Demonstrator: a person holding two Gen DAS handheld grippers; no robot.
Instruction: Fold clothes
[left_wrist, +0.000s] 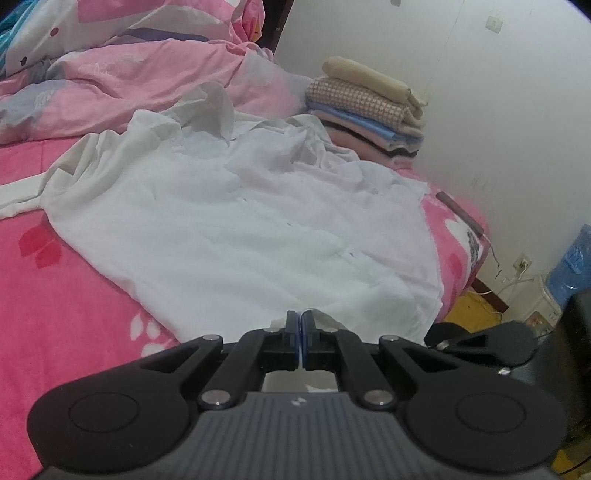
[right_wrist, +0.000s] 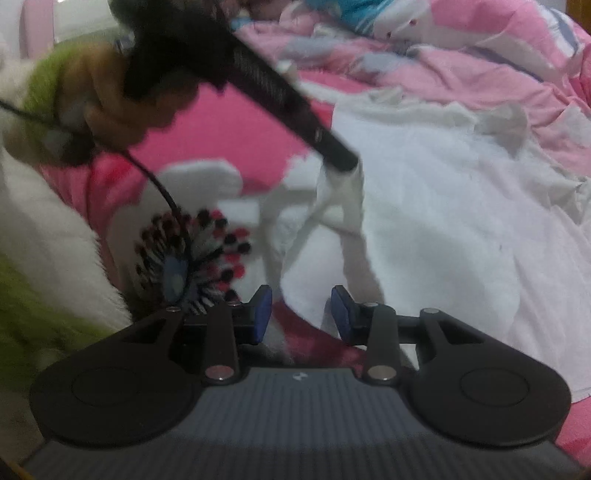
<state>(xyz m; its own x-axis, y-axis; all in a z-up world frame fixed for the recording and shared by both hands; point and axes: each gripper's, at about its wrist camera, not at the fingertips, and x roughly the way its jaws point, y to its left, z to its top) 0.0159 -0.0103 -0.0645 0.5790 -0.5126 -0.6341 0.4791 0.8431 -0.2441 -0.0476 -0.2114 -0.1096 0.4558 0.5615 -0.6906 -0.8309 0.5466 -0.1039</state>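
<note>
A white shirt (left_wrist: 258, 221) lies spread and crumpled on the pink bed sheet (left_wrist: 55, 295). My left gripper (left_wrist: 301, 321) is shut on the shirt's near hem. In the right wrist view the left gripper (right_wrist: 341, 160) reaches in from the upper left and holds a pinch of the white shirt (right_wrist: 443, 221) lifted off the bed. My right gripper (right_wrist: 301, 310) is open just above the shirt's near edge. Its blue pads (right_wrist: 262, 310) stand apart with only sheet and shirt edge behind them.
A stack of folded clothes (left_wrist: 369, 107) sits at the bed's far corner by the white wall (left_wrist: 498, 129). A rumpled pink quilt (left_wrist: 129, 74) fills the back. The bed edge (left_wrist: 465, 218) drops to the floor on the right. A hand (right_wrist: 110, 110) with a green sleeve holds the left gripper.
</note>
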